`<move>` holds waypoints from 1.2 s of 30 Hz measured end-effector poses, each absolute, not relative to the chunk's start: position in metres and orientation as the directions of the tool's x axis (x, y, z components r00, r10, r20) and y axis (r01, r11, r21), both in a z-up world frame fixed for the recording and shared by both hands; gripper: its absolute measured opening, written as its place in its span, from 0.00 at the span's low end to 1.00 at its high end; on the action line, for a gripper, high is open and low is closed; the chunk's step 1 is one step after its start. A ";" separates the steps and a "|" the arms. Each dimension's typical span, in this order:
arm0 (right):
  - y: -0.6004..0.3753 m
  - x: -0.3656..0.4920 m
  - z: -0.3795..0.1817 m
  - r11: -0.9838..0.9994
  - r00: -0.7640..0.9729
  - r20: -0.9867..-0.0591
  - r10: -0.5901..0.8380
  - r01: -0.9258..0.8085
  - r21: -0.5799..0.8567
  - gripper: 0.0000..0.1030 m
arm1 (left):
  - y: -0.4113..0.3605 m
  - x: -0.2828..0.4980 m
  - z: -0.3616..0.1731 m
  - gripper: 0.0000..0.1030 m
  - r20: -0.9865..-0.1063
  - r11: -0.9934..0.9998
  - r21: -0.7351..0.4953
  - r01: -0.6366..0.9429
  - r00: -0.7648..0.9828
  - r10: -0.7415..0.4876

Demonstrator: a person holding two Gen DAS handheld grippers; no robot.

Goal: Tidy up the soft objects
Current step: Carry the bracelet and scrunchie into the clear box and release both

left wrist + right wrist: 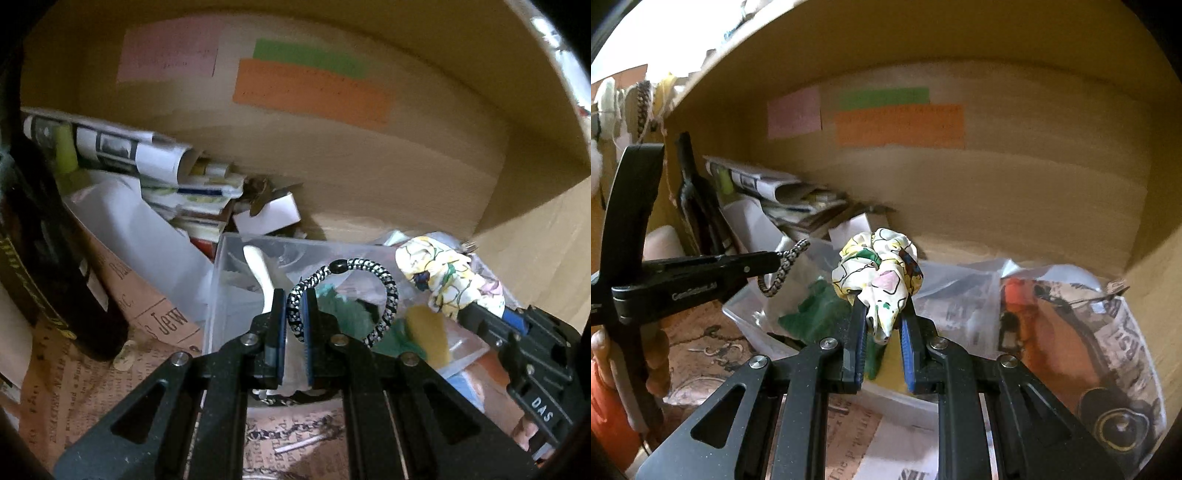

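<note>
Left tongs (294,295) are pinching the hair tie (347,299), right tongs (882,306) the scrunchie (877,273), both hovering directly above the clear bin (221,280).

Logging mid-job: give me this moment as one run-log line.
left gripper: shut on hair tie | right gripper: shut on scrunchie | both above clear box

Black tongs (294,314), blue pads (907,350), silver screws.
</note>
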State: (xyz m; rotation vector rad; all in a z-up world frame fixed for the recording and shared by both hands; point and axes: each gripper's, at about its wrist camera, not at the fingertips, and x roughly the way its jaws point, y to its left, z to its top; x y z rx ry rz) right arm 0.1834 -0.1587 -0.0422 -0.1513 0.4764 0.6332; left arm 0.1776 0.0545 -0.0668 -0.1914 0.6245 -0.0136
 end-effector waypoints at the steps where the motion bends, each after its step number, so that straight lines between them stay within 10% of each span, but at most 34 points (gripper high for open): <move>1: -0.156 0.187 -0.046 0.798 0.696 -0.484 0.531 -0.602 0.009 0.14 | 0.056 0.181 -0.071 0.07 -0.589 0.982 -0.180 -0.053 0.806 -0.065; 15: -0.134 0.201 -0.070 0.779 0.638 -0.574 0.513 -0.627 0.000 0.31 | 0.068 0.188 -0.098 0.08 -0.654 0.978 -0.183 -0.096 0.755 -0.049; 19: -0.139 0.199 -0.066 0.778 0.637 -0.563 0.527 -0.628 0.017 0.47 | 0.068 0.180 -0.094 0.31 -0.648 0.976 -0.199 -0.089 0.759 -0.063; 36: -0.175 0.146 -0.005 0.786 0.733 -0.376 0.567 -0.618 -0.020 0.62 | 0.039 0.105 -0.025 0.46 -0.450 0.993 -0.112 -0.020 0.892 -0.033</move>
